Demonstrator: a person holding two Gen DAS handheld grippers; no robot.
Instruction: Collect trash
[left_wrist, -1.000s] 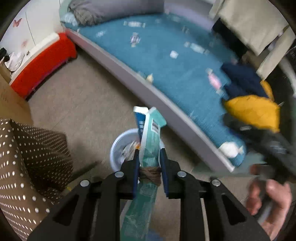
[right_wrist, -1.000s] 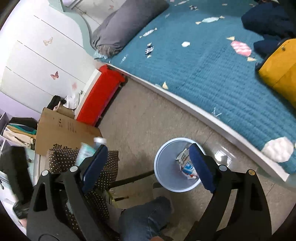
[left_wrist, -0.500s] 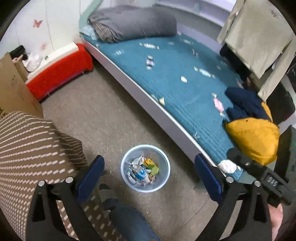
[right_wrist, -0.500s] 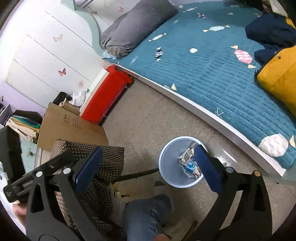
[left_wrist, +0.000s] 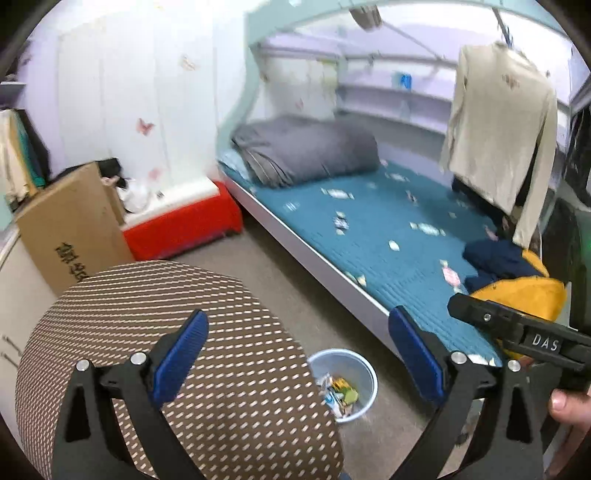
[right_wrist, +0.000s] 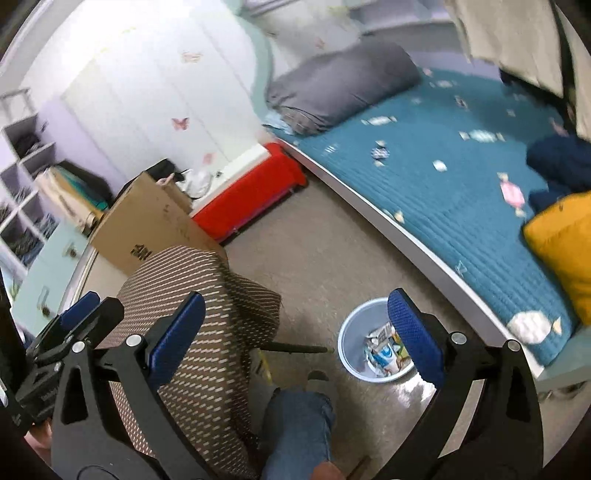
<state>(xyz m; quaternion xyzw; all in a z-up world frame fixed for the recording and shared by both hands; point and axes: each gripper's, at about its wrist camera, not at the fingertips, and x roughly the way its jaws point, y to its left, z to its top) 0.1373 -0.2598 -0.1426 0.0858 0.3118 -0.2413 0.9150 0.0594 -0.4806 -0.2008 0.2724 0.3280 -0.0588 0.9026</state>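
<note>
A pale blue waste bin (left_wrist: 352, 384) stands on the floor beside the bed, with several wrappers and cartons (left_wrist: 341, 393) inside. It also shows in the right wrist view (right_wrist: 364, 345), trash (right_wrist: 384, 352) visible in it. My left gripper (left_wrist: 299, 356) is open and empty, high above the bin and a dotted brown chair seat (left_wrist: 177, 369). My right gripper (right_wrist: 295, 339) is open and empty, also high above the floor. The right gripper's black body shows in the left wrist view (left_wrist: 517, 338), the left one at the right wrist view's left edge (right_wrist: 66, 332).
A bed with a teal cover (left_wrist: 388, 236) runs along the right, with a grey rolled duvet (left_wrist: 306, 151), a yellow cushion (right_wrist: 565, 243) and dark clothes (left_wrist: 498, 258). A red box (left_wrist: 184, 229) and a cardboard box (left_wrist: 74, 229) stand by the wall. The person's jeans leg (right_wrist: 295, 432) is below.
The left gripper opened and let go of the teal and blue wrappers, which are now out of its jaws. Both grippers rose and tilted up away from the bin.
</note>
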